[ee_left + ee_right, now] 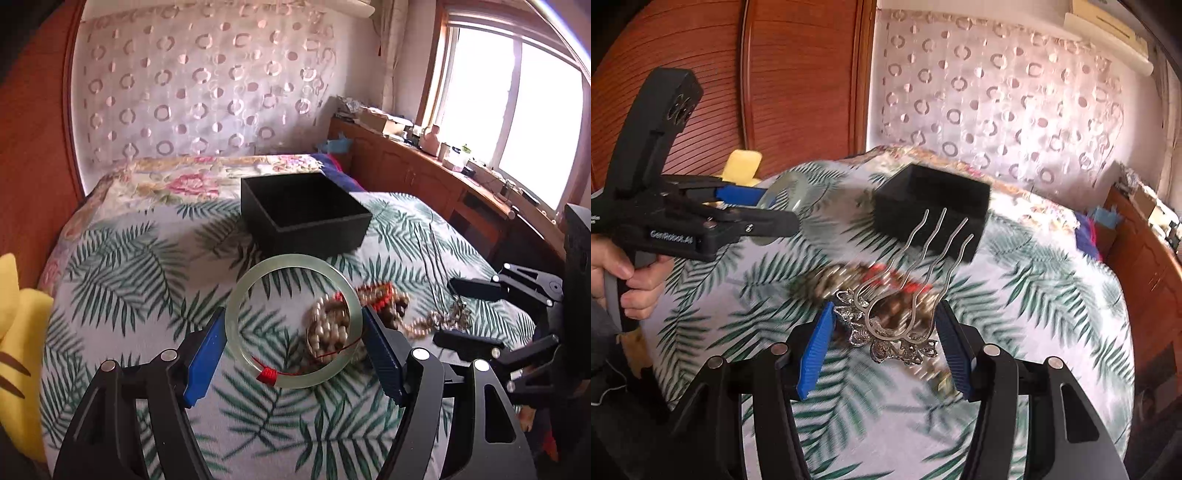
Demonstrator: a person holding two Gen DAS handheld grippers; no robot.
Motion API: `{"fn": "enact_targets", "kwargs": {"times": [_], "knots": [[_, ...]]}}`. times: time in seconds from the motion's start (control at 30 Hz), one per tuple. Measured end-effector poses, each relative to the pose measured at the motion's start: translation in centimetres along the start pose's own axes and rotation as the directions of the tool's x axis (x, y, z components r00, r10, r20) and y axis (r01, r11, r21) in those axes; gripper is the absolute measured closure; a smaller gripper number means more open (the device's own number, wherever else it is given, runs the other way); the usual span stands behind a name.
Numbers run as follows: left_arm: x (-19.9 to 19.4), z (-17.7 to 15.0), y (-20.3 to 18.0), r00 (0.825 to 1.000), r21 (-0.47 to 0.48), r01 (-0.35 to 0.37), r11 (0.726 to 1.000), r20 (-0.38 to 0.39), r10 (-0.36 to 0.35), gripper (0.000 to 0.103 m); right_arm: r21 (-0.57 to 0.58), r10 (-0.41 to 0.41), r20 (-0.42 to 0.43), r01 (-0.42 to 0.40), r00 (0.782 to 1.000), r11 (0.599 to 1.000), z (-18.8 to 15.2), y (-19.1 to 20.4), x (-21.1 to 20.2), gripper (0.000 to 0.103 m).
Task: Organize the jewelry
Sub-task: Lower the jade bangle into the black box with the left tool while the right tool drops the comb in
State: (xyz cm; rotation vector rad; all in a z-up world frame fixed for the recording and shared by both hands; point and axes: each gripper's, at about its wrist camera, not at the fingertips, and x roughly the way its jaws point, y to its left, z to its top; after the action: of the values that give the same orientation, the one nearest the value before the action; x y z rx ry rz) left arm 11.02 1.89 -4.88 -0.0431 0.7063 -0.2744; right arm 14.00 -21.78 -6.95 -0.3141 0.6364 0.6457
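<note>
My left gripper is shut on a pale green bangle with a red thread knot, which it holds above the leaf-print bedspread. The right wrist view also shows this gripper, its bangle and a person's hand. My right gripper is shut on a silver hair comb, whose wavy prongs point away from the camera. It appears at the right edge of the left wrist view. An open black box stands behind. A pile of pearls and red beads lies under the bangle.
A yellow plush lies at the bed's left edge. A wooden cabinet with clutter on top runs under the window at right. A curtain with a ring pattern hangs behind the bed. A floral blanket covers the far end.
</note>
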Motion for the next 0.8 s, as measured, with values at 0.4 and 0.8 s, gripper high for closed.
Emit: {"fn": "enact_targets", "kwargs": {"times": [0.4, 0.8], "knots": [[4.4, 6.4, 0.6, 0.999, 0.013, -0.035, 0.999, 0.021, 0.035, 0.034, -0.006, -0.048, 0.042, 0.048, 0.998, 0.999, 4.8, -5.2, 2.4, 0.044], [9.9, 10.1, 1.5, 1.0, -0.017, -0.017, 1.0, -0.027, 0.016, 0.034, -0.019, -0.062, 0.017, 0.063, 0.998, 0.998, 7.5, -8.3, 5.5, 0.044]]}}
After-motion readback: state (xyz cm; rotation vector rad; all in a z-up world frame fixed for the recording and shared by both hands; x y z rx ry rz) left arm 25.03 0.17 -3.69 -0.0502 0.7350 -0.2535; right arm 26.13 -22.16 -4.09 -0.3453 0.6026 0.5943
